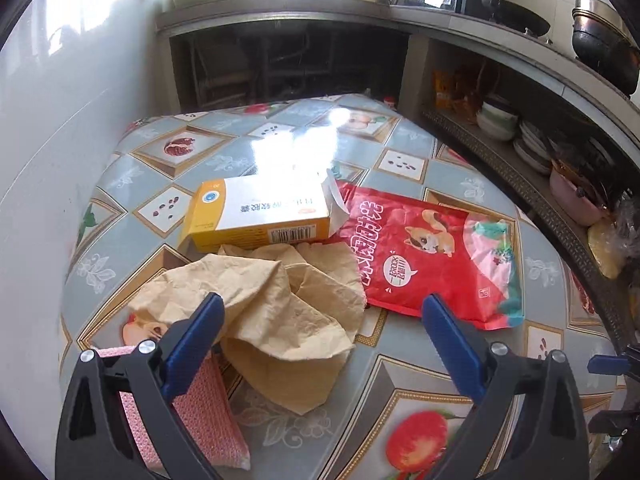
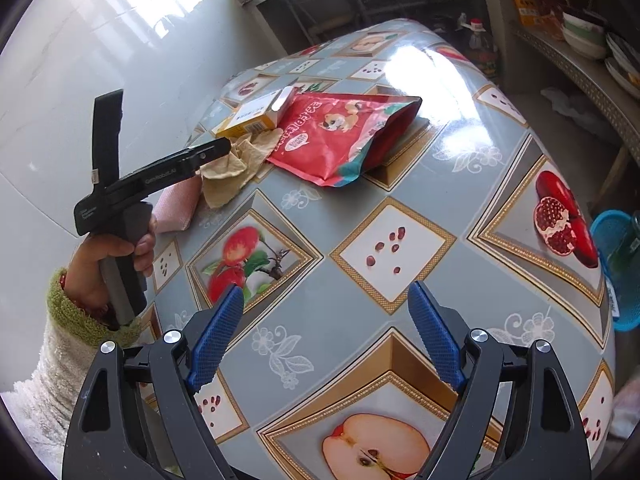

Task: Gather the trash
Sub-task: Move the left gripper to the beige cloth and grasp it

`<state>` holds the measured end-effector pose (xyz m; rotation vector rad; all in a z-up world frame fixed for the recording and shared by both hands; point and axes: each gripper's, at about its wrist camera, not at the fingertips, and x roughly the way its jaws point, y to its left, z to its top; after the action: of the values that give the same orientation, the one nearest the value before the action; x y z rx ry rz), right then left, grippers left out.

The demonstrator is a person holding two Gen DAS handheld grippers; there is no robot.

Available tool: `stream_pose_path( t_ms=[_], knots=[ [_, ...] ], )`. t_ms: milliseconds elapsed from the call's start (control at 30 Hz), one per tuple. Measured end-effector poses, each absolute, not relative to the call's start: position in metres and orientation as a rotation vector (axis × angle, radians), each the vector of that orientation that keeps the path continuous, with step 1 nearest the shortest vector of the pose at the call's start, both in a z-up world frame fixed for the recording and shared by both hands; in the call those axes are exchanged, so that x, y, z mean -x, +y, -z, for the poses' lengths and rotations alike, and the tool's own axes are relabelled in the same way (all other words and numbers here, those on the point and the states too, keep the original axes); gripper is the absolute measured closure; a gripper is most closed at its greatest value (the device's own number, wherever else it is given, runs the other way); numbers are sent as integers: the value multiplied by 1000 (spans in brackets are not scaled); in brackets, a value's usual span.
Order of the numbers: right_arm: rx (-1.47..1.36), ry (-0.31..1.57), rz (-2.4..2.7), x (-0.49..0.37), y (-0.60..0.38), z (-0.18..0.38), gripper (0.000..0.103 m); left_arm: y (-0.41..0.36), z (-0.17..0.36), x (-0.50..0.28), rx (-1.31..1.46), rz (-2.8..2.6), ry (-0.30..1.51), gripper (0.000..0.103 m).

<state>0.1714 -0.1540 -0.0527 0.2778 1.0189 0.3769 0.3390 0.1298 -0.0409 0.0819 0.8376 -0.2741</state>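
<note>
The left gripper (image 1: 320, 312) hangs wide open right over the crumpled brown paper (image 1: 272, 304), one finger touching its edge. The yellow box (image 1: 256, 216) and red snack bag (image 1: 432, 256) lie just past it on the table (image 1: 404, 364). The right gripper (image 2: 326, 300), jaws spread too, sits well back over bare tablecloth. Only the right wrist view shows the hand (image 2: 104, 264) and a blue basket (image 2: 612, 248).

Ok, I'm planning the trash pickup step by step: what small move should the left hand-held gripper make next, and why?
Probably ease the left hand-held gripper forward and down onto the crumpled brown paper. Its jaws stand open and empty, and the paper lies nearest, right between them, in front of the yellow box and red snack bag.
</note>
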Motion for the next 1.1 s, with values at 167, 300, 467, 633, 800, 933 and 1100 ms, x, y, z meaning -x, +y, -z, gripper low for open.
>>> stream_pose_path(
  t_ms=[167,300,467,633,800,933,1100],
  knots=[
    [-289,1027,-381,-176,-157,55,23,117,54,-355,-174,268,875,7],
    [-301,1027,-389,-177,-158,57,23,114,67,-365,-237,259,924,19],
    [-317,1027,-389,-176,-162,58,23,117,82,-375,-240,237,989,32],
    [-332,1023,-383,-174,-168,57,23,122,80,-376,-185,225,991,46],
    [-340,1002,-379,-168,-172,51,23,120,76,-369,-189,205,992,79],
    [-341,987,-373,-164,-176,46,23,120,73,-350,-170,216,985,93],
    [-338,954,-367,-158,-180,35,23,111,57,-295,-174,260,908,95]
  ],
)
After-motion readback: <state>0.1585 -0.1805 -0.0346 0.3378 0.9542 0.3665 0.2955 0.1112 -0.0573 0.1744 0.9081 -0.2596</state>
